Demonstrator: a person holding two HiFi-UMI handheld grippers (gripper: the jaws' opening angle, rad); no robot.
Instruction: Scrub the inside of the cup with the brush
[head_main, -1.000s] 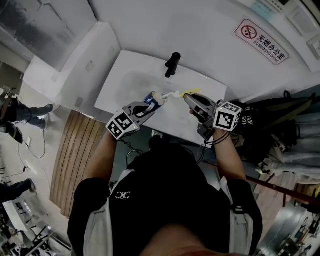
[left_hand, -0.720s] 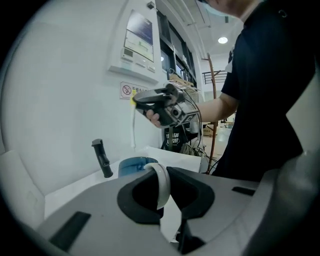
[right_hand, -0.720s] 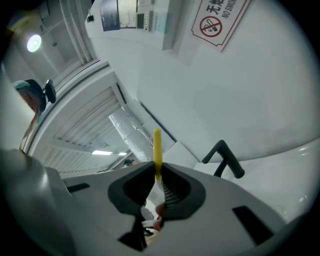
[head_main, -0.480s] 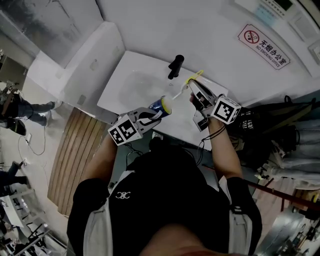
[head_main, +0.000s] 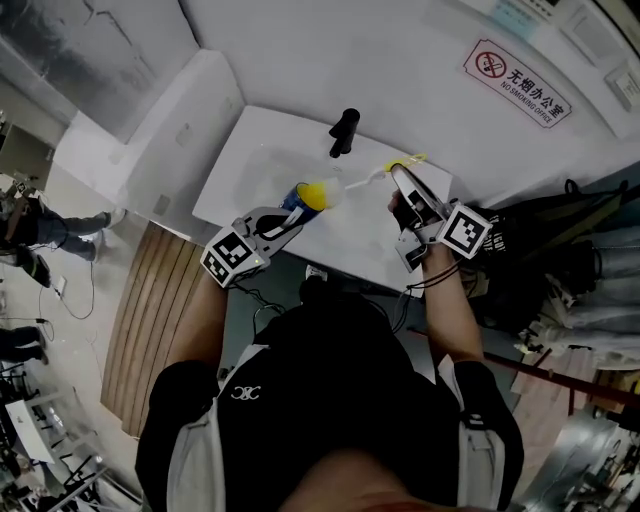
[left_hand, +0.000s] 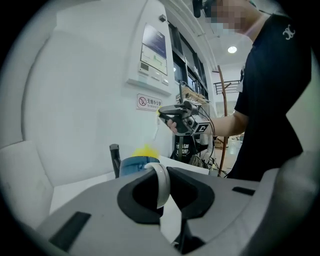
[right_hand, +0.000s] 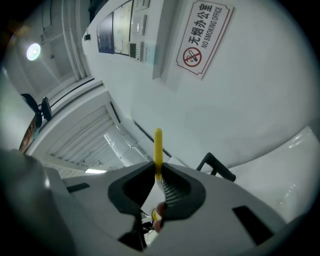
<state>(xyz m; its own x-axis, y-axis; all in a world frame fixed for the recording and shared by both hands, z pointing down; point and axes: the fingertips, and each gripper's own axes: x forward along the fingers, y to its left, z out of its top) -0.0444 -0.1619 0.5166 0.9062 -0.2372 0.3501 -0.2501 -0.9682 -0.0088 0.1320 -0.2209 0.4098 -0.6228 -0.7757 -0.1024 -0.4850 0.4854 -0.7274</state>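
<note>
Grippers, two: left gripper (head_main: 283, 222) clamps one blue cup (head_main: 297, 197) by its white handle (left_hand: 161, 184); right gripper (head_main: 399, 173) pinches one yellow-headed brush (head_main: 362, 181), head at the cup's mouth.

Black faucet (head_main: 345, 132) stands upper centre on the white sink (head_main: 240, 165), just above cup (head_main: 298, 196) and brush (head_main: 375, 176); the sink's bare left lies open, wall (head_main: 350, 50) closing the top.

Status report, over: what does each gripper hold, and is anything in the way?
Left gripper shut on cup, by its handle. Right gripper shut on brush. Brush head at cup's mouth, over sink. Faucet behind, not touching.
</note>
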